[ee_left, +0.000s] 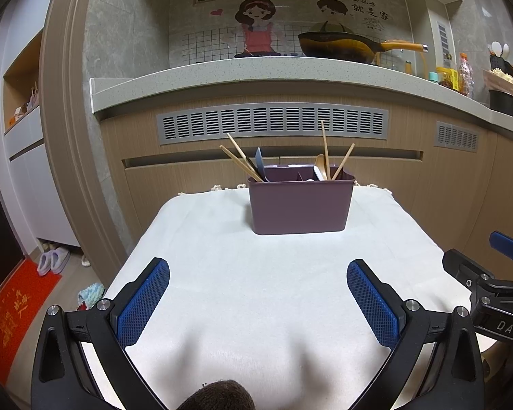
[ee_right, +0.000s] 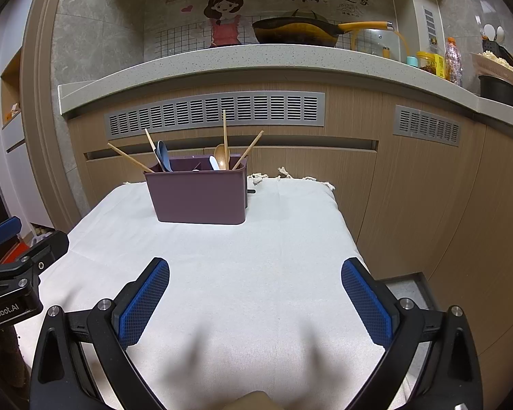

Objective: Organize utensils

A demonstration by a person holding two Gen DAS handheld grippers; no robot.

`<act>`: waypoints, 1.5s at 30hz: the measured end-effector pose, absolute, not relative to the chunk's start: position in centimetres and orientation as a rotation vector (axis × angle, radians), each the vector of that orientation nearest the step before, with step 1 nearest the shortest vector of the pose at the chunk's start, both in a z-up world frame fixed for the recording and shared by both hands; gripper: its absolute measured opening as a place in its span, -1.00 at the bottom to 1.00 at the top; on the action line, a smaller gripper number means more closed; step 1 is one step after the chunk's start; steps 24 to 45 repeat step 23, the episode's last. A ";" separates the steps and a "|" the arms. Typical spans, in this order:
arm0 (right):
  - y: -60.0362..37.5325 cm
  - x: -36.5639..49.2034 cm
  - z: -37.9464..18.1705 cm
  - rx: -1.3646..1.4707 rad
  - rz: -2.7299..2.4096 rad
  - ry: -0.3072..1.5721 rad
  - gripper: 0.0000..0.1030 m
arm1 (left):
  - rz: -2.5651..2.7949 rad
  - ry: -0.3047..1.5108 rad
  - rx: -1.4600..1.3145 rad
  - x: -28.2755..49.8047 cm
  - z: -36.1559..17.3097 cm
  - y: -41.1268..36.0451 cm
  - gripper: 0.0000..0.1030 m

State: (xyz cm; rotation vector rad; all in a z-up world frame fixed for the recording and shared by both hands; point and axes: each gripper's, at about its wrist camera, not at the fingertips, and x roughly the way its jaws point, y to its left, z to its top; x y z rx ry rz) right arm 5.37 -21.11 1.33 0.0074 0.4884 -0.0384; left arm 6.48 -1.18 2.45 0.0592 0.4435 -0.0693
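Nothing lay loose on the white-clothed counter (ee_left: 256,290); every utensil seen stood in the purple caddy (ee_left: 301,205) at its far edge: chopsticks (ee_left: 242,164) and a blue spoon (ee_left: 260,165) at left, a wooden spoon (ee_right: 220,155) at right. Sorting looked all but done. Both the left tongs (ee_left: 258,299) and right tongs (ee_right: 255,299) hung released and empty. Readable writing: "DAS", "GenRobot.AI", and Chinese characters on the far wall sticker (ee_left: 359,3).

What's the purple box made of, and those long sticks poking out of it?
The purple utensil holder looks like matte plastic: smooth, evenly coloured walls with rounded moulded corners. The chopsticks look like bamboo or wood: pale tan, unshiny, though no grain is visible.
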 end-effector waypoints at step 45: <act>-21.3 5.1 1.6 0.010 -0.034 0.479 0.94 | -0.068 0.455 0.059 6.0 2.0 -1.5 1.00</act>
